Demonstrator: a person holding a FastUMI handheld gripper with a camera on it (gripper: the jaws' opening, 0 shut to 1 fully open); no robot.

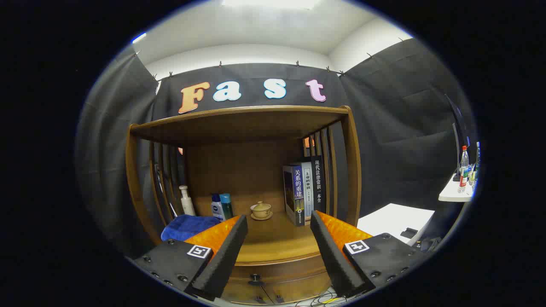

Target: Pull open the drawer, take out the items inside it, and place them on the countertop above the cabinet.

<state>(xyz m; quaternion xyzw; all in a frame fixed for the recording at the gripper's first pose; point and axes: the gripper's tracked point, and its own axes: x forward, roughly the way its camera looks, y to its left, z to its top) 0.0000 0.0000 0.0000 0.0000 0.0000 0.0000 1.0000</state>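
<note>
A wooden cabinet stands ahead with its countertop [277,245] under a slatted shelf frame. Below the countertop's front edge the drawer [277,277] is closed, with a small dark knob [255,280] on its front. My gripper [279,224] hangs open above the countertop's front edge, nothing between its fingers. The knob lies below and between the fingers. What is in the drawer is hidden.
On the countertop stand a blue folded towel [187,226], a white pump bottle [187,201], two small bottles [222,207], a lidded tea cup on a saucer [261,210] and several upright books [303,194]. White tables [394,219] with bottles stand to the right.
</note>
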